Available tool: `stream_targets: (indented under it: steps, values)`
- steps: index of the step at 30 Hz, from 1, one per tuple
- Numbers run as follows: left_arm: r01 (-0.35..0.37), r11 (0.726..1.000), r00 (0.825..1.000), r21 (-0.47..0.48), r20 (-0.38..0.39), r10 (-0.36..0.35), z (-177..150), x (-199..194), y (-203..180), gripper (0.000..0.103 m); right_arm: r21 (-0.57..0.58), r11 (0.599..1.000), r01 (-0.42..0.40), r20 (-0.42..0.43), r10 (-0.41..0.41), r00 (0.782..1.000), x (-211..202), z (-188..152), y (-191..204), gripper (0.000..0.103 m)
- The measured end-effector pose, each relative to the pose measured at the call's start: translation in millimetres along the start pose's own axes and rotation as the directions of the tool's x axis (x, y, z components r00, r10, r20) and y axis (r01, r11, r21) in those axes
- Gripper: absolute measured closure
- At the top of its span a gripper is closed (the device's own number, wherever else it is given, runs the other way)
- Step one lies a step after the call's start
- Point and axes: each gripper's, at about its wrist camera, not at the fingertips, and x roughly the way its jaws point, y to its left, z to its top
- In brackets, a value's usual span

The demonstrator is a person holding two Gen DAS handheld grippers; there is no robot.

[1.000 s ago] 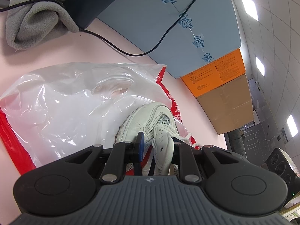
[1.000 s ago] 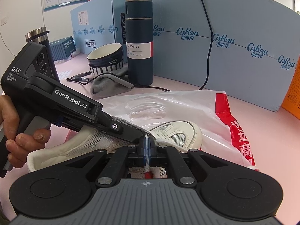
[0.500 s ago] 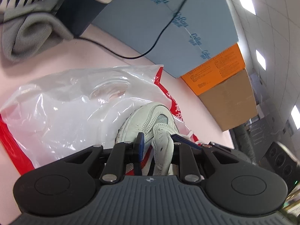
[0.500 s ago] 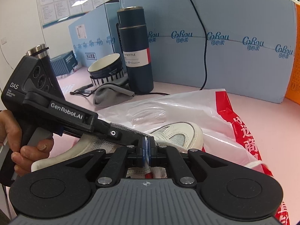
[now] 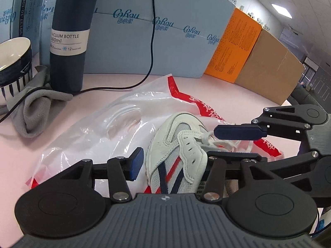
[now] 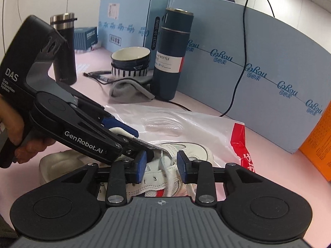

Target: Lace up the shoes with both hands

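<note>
I see a white mesh shoe [image 5: 178, 150] with navy and red side stripes lying on a clear plastic bag [image 5: 99, 136] with red print, on a pink table [image 5: 238, 95]. My left gripper [image 5: 173, 161] has just been opening, the shoe's perforated eyelet flap between its parted jaws. My right gripper [image 6: 161, 165] has just been opening too, its parted jaws astride the white lace [image 6: 169, 177].

1. Ahead of us the sneaker [image 5: 178, 144] lies on a crinkled plastic bag [image 5: 99, 136]; bare pink table [image 5: 128, 82] opens beyond.
2. The vacuum bottle [image 5: 70, 41], bowl [image 5: 14, 62] and grey cloth [image 5: 35, 107] crowd the left.
3. Blue boxes [image 5: 165, 47] and a black cable [image 5: 152, 31] wall the back.
</note>
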Motion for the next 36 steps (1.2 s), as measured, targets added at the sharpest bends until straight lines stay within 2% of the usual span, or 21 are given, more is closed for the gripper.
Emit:
stream_targets:
  steps: [1, 3, 4, 5, 7, 8, 15, 22, 24, 26, 33, 36]
  values:
    - [-0.004, 1.000, 1.000, 0.008, 0.004, 0.004, 0, 0, -1, 0.058, -0.003, 1.000, 0.004, -0.011, -0.004, 1.000, 1, 1, 0, 0.076]
    - [0.000, 0.999, 1.000, 0.036, 0.009, 0.000, -1, -1, -5, 0.058, -0.004, 1.000, 0.004, -0.040, -0.004, 0.999, 5, 3, 0, 0.089]
    - [0.005, 0.999, 1.000, 0.050, 0.012, -0.005, -1, -1, -6, 0.062, -0.004, 1.000, 0.001, -0.058, -0.001, 0.998, 7, 3, 0, 0.100]
    - [0.010, 0.998, 1.000, 0.062, 0.010, -0.011, -1, -1, -9, 0.067, -0.003, 1.000, -0.002, -0.074, 0.002, 0.997, 9, 4, 0, 0.100]
    - [0.020, 0.996, 1.000, 0.093, 0.003, -0.020, 0, 1, -14, 0.083, 0.005, 1.000, -0.002, -0.081, 0.002, 0.997, 11, 3, 1, 0.101]
    - [0.025, 0.994, 1.000, 0.110, -0.003, -0.025, 1, 2, -16, 0.085, 0.009, 1.000, 0.000, -0.082, 0.001, 0.997, 11, 3, 0, 0.101]
    - [0.036, 0.993, 0.999, 0.110, -0.010, -0.035, -1, 3, -17, 0.085, 0.077, 0.997, 0.001, -0.048, 0.003, 0.999, 13, -4, -3, 0.101]
    - [0.041, 0.993, 0.999, 0.108, -0.011, -0.040, -2, 4, -17, 0.085, 0.096, 0.995, 0.007, -0.018, -0.005, 1.000, 14, -1, -6, 0.101]
    - [0.040, 0.993, 0.999, 0.107, -0.009, -0.039, -2, 3, -17, 0.085, 0.074, 0.997, 0.003, -0.026, -0.001, 1.000, 11, 0, -5, 0.099]
    - [0.041, 0.993, 0.999, 0.107, -0.009, -0.040, -2, 3, -17, 0.085, 0.043, 0.999, 0.004, -0.035, -0.003, 0.999, 8, 1, -2, 0.087]
    - [0.038, 0.993, 0.999, 0.115, -0.010, -0.037, -2, 3, -19, 0.085, -0.014, 1.000, 0.001, -0.077, -0.002, 0.997, 7, 5, 3, 0.086]
    - [0.036, 0.993, 0.999, 0.117, -0.012, -0.035, -3, 3, -19, 0.085, 0.008, 1.000, -0.007, -0.105, 0.008, 0.994, 14, 3, 1, 0.086]
